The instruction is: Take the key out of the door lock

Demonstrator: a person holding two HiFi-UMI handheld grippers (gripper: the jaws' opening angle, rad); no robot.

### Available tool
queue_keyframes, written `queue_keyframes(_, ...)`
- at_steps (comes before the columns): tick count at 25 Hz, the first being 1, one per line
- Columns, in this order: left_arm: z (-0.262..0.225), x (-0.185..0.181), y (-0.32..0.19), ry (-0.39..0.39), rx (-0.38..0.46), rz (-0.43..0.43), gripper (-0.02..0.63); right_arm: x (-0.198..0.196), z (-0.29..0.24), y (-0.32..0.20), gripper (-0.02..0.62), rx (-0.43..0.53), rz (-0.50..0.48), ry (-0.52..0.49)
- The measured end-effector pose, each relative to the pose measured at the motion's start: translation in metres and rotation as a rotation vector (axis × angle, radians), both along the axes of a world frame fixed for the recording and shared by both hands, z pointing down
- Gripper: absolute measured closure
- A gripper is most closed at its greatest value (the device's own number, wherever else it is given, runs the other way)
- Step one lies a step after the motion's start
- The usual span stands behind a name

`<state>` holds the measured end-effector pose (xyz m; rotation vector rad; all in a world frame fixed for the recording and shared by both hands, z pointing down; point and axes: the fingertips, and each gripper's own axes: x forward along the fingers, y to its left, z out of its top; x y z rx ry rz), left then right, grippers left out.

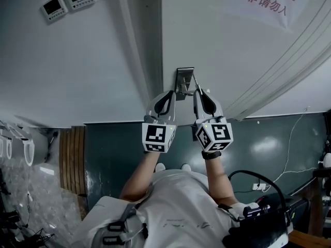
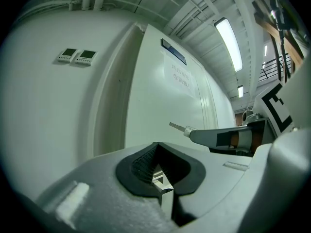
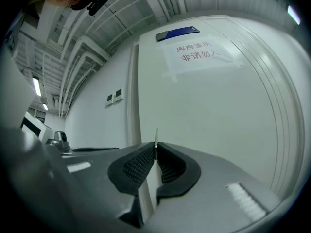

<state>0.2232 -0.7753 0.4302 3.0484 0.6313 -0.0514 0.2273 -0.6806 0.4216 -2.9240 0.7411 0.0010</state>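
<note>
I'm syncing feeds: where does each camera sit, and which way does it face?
Head view: on the person's head, facing the white door; shows left claw, right claw, forearms.
Left gripper view: on left claw, facing door; jaws clamp silver metal door handle.
Right gripper view: on right claw, facing door; jaws pinch thin metal key.
Shared: head and left gripper views show the right claw.

White door (image 1: 232, 61), red-lettered sign (image 1: 266, 4), black-and-white marker cubes (image 1: 158, 137), silver key (image 3: 156, 137)
</note>
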Motion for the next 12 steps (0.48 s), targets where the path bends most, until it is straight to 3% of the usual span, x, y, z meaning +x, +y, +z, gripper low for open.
queue_keyframes(12,0.010,0.008,0.006,-0.025,-0.005,0.009,0.606,0.008,0.015,0.006,0.566,-0.003,0.007,-0.030)
